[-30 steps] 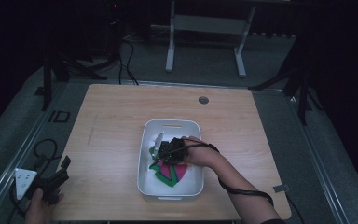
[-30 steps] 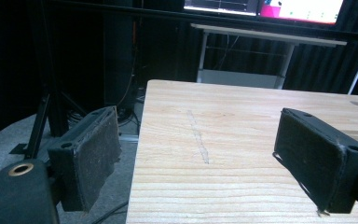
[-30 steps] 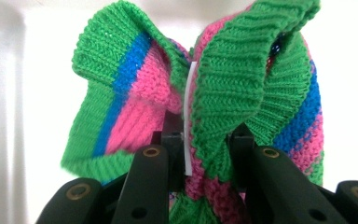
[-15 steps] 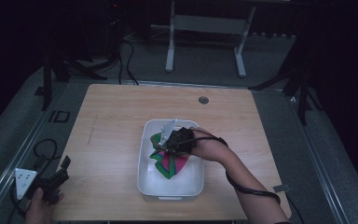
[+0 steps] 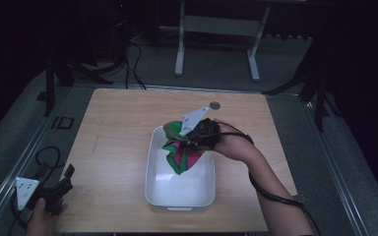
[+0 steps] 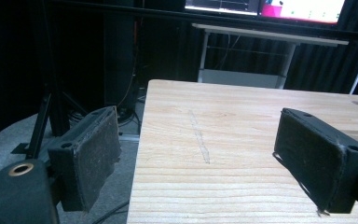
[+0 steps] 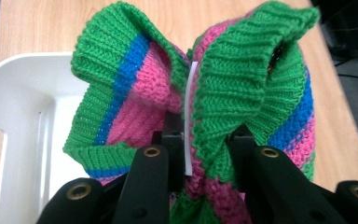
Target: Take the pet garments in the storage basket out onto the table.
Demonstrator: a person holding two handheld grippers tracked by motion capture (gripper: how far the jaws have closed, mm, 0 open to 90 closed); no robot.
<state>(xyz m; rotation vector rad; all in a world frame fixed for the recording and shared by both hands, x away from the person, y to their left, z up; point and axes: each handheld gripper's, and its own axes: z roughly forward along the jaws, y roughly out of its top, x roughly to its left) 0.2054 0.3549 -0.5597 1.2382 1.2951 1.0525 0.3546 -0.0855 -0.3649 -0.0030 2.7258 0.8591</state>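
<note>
1. The right gripper (image 5: 189,139) is closed tight on a knitted cloth (image 5: 182,152). In the right gripper view, the cloth (image 7: 205,93) is pinched between the two black jaws, with a thin white tag caught in the fold.
2. The cloth is striped green, blue and pink. It is held up over the far end of the white tub (image 5: 179,196), and its lower end hangs down into the tub. Its long side runs from the gripper down toward the tub floor.
3. The left gripper (image 5: 54,189) is held at the near left corner of the counter (image 5: 123,128). In the left gripper view, its jaws are seen wide apart, with nothing between them.
4. The counter is made of light wood. A small round hole (image 5: 215,105) is seen near its far edge.
5. The room around is dark. A grey metal stand (image 5: 216,34) and black cables (image 5: 133,59) are seen on the floor behind the counter.
</note>
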